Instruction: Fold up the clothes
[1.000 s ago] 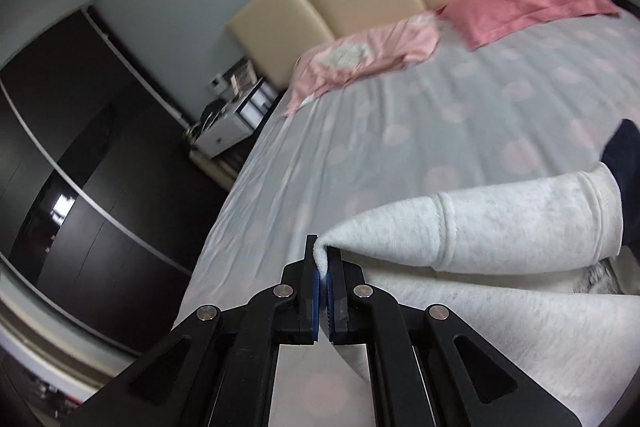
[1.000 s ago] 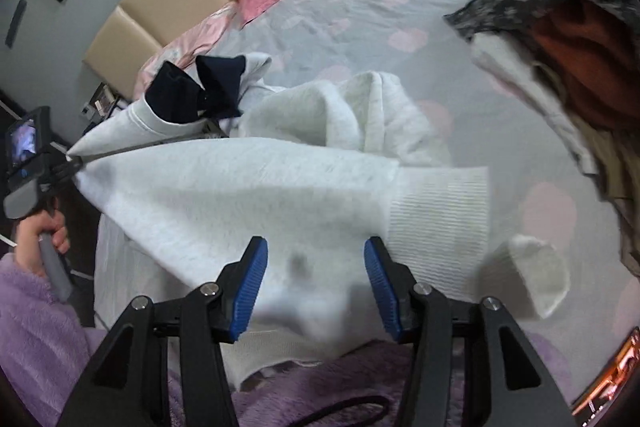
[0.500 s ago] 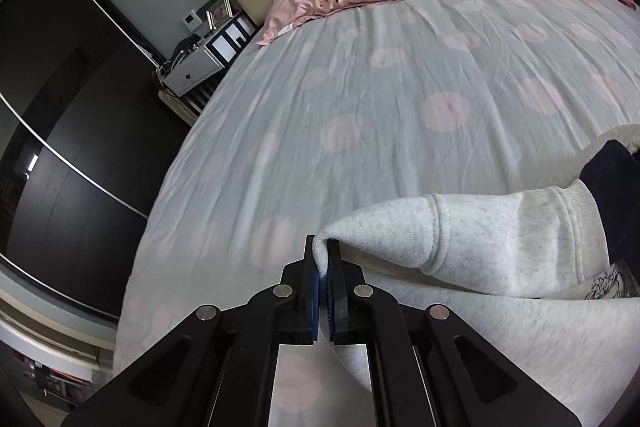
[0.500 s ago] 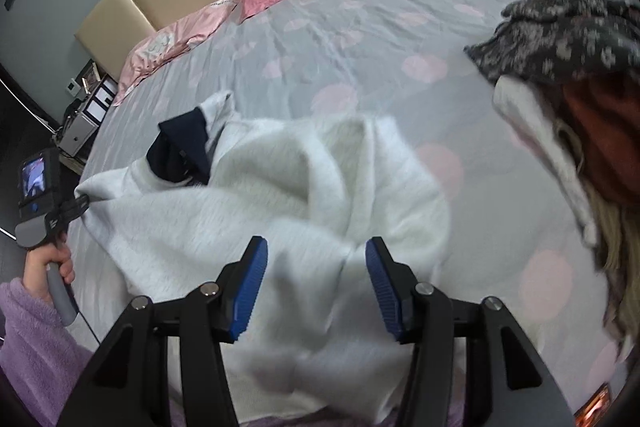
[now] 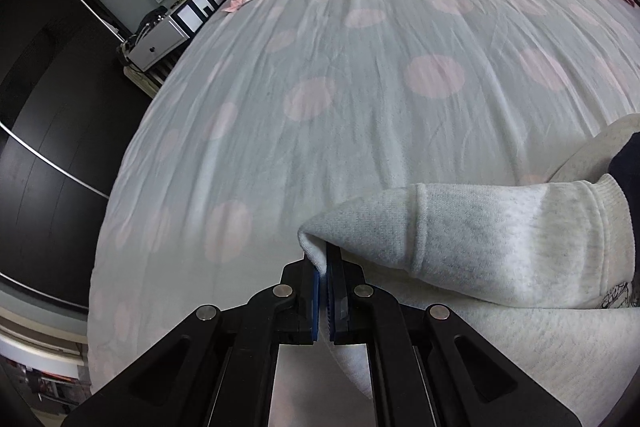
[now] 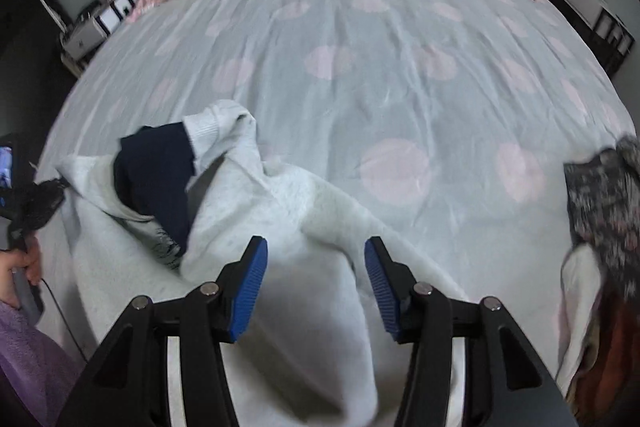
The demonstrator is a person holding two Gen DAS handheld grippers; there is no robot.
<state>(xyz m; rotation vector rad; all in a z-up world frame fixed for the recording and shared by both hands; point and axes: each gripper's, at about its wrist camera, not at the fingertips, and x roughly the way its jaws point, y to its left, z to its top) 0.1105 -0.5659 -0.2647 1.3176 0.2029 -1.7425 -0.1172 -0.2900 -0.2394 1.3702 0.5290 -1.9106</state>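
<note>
**Sweatshirt pinned at one corner, free end under the open right tool**

The left gripper (image 5: pixel 323 269) has its jaws pressed together on a folded corner of the pale grey sweatshirt (image 5: pixel 500 251) — cloth fills the gap between the blue pads. The right gripper (image 6: pixel 316 277) stands wide apart, holding nothing; grey fabric lies between and beneath its fingers without being pinched.

The sweatshirt (image 6: pixel 288 219) rests bunched on the near part of the spotted bed sheet (image 6: pixel 400 67), at the person's side of the bed. Its long axis runs roughly left to right, from the clamped corner towards the heaped body below the right tool. A dark navy piece (image 6: pixel 156 175) shows at the garment's opening, which faces the pillows.

Judgement: the loose portion is nearer the right gripper — it should take the next hold, opposite the left. A separate pile of clothes (image 6: pixel 600 195) lies at the right edge, apart from the sweatshirt.
</note>
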